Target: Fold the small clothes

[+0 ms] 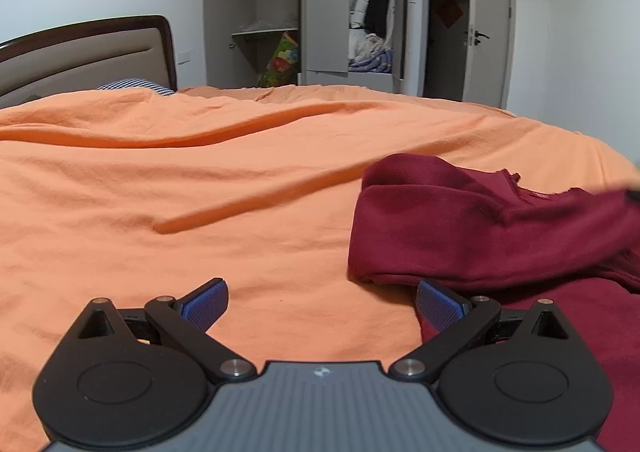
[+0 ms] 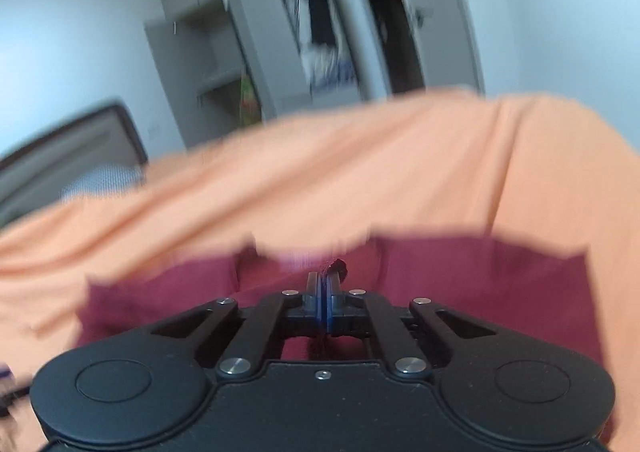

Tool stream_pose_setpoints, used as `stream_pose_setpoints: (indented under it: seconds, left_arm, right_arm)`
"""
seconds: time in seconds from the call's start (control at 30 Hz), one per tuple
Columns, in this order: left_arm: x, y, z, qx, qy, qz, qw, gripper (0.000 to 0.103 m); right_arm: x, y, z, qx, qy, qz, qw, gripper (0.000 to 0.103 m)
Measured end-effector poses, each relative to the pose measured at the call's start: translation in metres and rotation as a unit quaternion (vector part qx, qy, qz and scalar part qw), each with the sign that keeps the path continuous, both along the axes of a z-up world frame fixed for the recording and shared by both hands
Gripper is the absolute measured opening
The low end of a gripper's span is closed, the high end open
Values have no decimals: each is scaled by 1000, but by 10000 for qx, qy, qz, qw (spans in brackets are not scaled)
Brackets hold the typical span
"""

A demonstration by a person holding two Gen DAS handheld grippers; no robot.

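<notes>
So the dark red garment [image 1: 500,236] is lying on the orange bedsheet [image 1: 200,191], off on the right side of the left wrist view, partly folded over itself with a thick rolled fold facing left. Its long axis runs roughly left to right across that view, and one end lifts up toward the right edge of the frame. Can't really tell which end is the neck or hem.

The left gripper [image 1: 320,306] hovers low over the sheet with its blue-padded fingers [image 1: 204,306] spread wide, nothing between them; the right-hand pad sits just at the garment's near edge.

The right gripper [image 2: 323,292] has its fingers pressed together, pinching a bit of the red fabric [image 2: 460,284]. That view is pretty blurry.

Behind the bed there's a padded headboard [image 1: 88,55] and an open wardrobe [image 1: 320,11] with clothes inside.
</notes>
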State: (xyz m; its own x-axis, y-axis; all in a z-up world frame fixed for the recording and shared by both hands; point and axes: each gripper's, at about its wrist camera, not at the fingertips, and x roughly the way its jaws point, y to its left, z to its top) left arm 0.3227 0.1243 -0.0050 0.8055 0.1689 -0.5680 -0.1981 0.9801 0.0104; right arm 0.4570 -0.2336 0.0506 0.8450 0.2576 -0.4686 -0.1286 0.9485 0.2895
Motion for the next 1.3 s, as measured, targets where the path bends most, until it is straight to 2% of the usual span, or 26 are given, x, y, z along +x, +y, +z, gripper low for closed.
stream_pose_setpoints:
  seconds: [0.07, 0.13, 0.2, 0.37, 0.43, 0.5, 0.67, 0.73, 0.83, 0.9, 0.93, 0.97, 1.0, 1.07, 1.13, 1.23, 1.3]
  left_arm:
    - [5, -6, -2, 41, 27, -157, 9999, 103]
    - [9, -13, -3, 115, 18, -332, 9994, 103]
    - [13, -20, -4, 106, 6, -544, 9985, 103]
    - [25, -20, -2, -301, -64, -758, 9966, 102]
    - [31, -21, -3, -50, -64, -769, 9970, 102]
    - [36, -24, -5, 398, -14, -875, 9954, 98]
    - [46, -31, -18, 1351, 79, -1402, 9808, 85]
    - [53, -33, -24, 1558, 50, -1583, 9750, 84]
    - [67, -35, -30, 1667, -7, -1789, 9696, 82]
    - [75, -35, -30, 1682, -85, -1893, 9674, 75]
    - [78, -35, -29, 1640, -82, -1977, 9664, 64]
    - [79, -35, -28, 1550, -96, -2099, 9653, 37]
    - [78, -35, -25, 1403, -115, -2253, 9641, 23]
    - [75, -39, -21, 1391, -211, -2197, 9654, 15]
    - [72, -39, -17, 1331, -260, -2096, 9683, 13]
    - [70, -29, -9, 953, -193, -1766, 9795, 12]
    - [72, -18, -9, 588, 10, -1505, 9869, 11]
  right_arm:
    - [-7, -15, 19, 53, -186, -254, 9995, 1]
    - [-10, -29, 27, 87, -188, -387, 9990, 1]
    - [-13, -36, 25, 53, -75, -369, 9993, 1]
    - [-21, -40, 5, -172, 222, -355, 9990, 1]
    - [-22, -43, -1, -87, 299, -397, 9987, 1]
    - [-24, -46, -2, -60, 315, -423, 9986, 1]
    - [-21, -51, 1, -28, 238, -455, 9987, 1]
    - [-20, -52, 2, -22, 222, -463, 9987, 1]
    - [-21, -53, 1, -32, 249, -463, 9986, 1]
    - [-21, -53, -1, -31, 283, -457, 9985, 1]
    - [-21, -53, -1, -29, 301, -456, 9985, 1]
    - [-21, -53, -1, -31, 319, -453, 9985, 1]
    - [-22, -53, -2, -25, 333, -446, 9984, 1]
    - [-23, -54, -3, -19, 346, -433, 9985, 1]
    - [-24, -52, -4, -30, 352, -423, 9985, 1]
    - [-26, -51, -6, -2, 373, -415, 9984, 1]
    - [-28, -50, -9, 27, 422, -410, 9983, 1]
